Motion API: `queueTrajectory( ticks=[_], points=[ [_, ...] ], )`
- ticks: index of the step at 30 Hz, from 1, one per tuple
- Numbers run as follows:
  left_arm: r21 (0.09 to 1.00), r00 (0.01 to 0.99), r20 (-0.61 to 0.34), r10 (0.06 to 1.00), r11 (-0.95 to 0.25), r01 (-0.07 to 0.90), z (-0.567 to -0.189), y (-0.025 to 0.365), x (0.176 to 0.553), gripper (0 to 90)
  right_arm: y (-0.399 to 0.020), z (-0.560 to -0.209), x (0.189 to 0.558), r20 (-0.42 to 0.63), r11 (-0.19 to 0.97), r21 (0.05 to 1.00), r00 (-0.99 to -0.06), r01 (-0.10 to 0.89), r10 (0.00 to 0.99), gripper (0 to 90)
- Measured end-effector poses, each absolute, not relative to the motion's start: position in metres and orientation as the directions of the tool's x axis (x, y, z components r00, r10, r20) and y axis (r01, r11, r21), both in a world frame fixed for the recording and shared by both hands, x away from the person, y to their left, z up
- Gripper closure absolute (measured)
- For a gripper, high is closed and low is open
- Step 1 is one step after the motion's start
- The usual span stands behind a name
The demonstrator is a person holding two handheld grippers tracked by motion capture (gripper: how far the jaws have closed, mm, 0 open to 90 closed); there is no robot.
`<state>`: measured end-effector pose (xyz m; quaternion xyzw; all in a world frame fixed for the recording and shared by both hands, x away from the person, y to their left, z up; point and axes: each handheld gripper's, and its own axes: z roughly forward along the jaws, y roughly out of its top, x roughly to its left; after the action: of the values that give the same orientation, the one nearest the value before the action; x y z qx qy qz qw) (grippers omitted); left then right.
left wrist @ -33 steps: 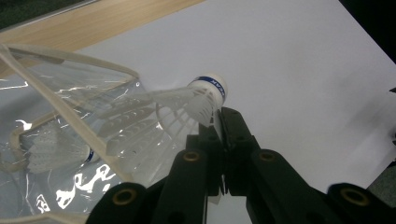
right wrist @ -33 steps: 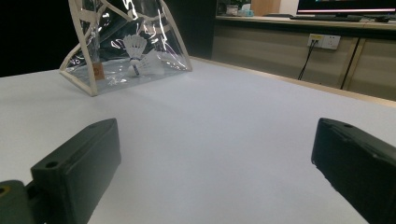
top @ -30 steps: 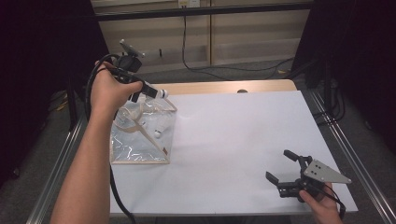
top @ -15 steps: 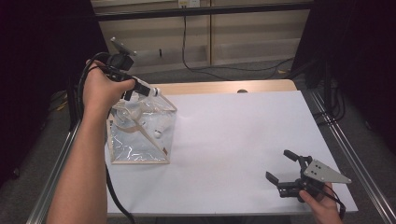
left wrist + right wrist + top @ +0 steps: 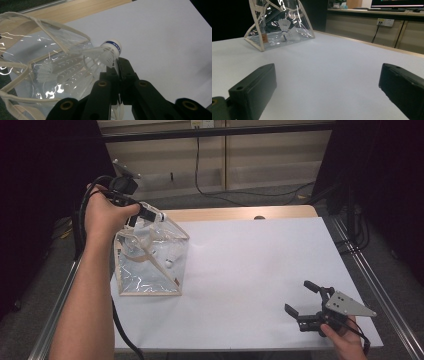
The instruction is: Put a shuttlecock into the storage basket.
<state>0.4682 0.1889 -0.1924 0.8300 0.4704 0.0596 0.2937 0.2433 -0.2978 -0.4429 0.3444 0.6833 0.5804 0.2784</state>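
Upper left of the high view: left gripper (image 5: pixel 150 214) holds a shuttlecock (image 5: pixel 100 56) at the top opening of a clear plastic bag (image 5: pixel 150 265). Fingers pressed together, pinching the white feather skirt just below the cork; the round white cork with its blue band sticks out past the tips in the left gripper view. Bag is glossy see-through film with cream fabric trim along the edges, standing as a rough pyramid at the left edge of the table (image 5: pixel 250 270). More shuttlecocks (image 5: pixel 287 31) lie inside it, feathered and white, seen through the film in the right gripper view

Lower right of the high view: right gripper (image 5: pixel 306 302) sits low over the table near the front edge, fingers spread wide, nothing between them. Grey three-cornered plate on top

Table top is matte white, smooth, with a wood strip along the far edge. Wide bare stretch from centre to right, well apart from the bag. Cables run down a pale wall behind
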Motion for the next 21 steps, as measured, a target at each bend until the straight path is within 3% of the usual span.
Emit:
queueTrajectory(
  ticks=[21],
  points=[
    [0.539, 0.512, -0.149, 0.846, -0.364, 0.76, -0.193, 0.205, 0.47, 88.0, -0.297, -0.443, 0.243, 0.023, 0.089, 0.984, -0.609, 0.153, 0.793, 0.8]
  ],
)
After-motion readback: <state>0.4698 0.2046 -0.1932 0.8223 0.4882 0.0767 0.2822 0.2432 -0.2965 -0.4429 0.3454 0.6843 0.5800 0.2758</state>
